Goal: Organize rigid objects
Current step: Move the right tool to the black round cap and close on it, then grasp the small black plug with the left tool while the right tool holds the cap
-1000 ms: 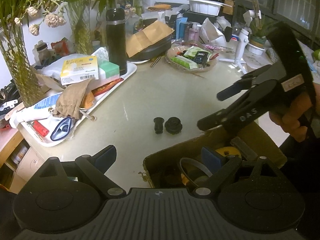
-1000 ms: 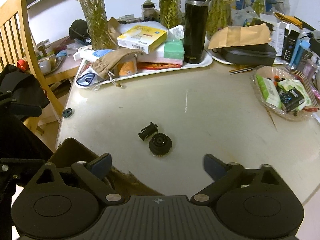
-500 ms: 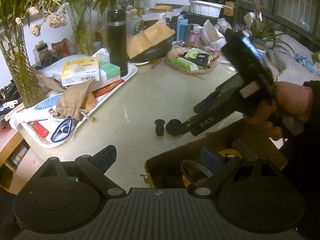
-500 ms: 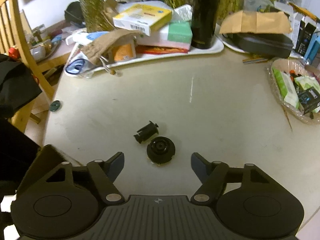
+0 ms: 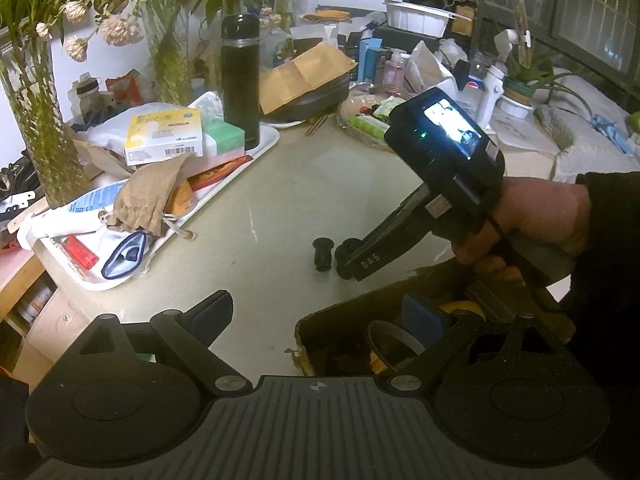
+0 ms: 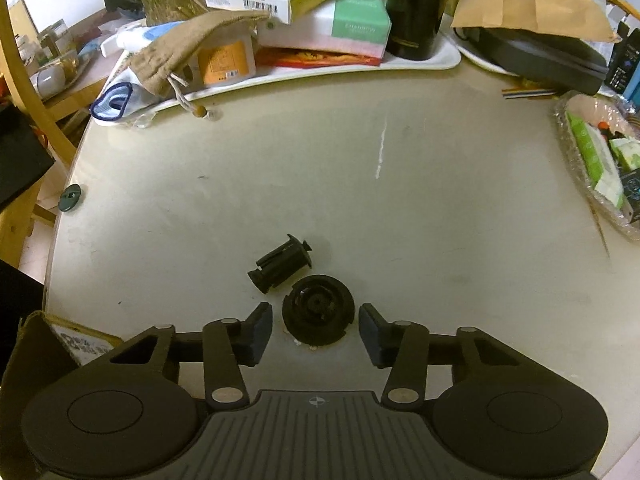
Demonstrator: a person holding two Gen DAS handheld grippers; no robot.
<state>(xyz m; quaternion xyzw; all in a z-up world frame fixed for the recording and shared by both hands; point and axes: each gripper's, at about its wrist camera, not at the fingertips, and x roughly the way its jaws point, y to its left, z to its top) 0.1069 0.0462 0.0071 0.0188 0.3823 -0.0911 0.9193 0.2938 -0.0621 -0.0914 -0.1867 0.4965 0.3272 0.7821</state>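
Seen from the right wrist, two small black parts are laid on the pale table (image 6: 400, 208): a ribbed cylindrical plug (image 6: 282, 264) on its side to the left and, just beside it, a round black cap (image 6: 318, 311) lying flat. The cap is flanked by the right gripper (image 6: 316, 334), whose jaws are closing; a narrow gap is left on each side, so the pads are not yet pressed on it. From the left wrist that gap is hidden: the cap (image 5: 347, 250) is largely covered by the right gripper's finger, and only the plug (image 5: 322, 253) is shown whole.

Only in the left wrist view are the person's hand (image 5: 532, 224) on the right gripper's handle and the cardboard box (image 5: 360, 312) in the foreground shown, with a tape roll and other items inside. The left gripper (image 5: 316, 312) is held wide open with nothing between its fingers, its right finger over the box.

Further back, a white tray (image 6: 320, 70) crowded with boxes, a cloth pouch and one black flask (image 5: 240, 80) is seen.
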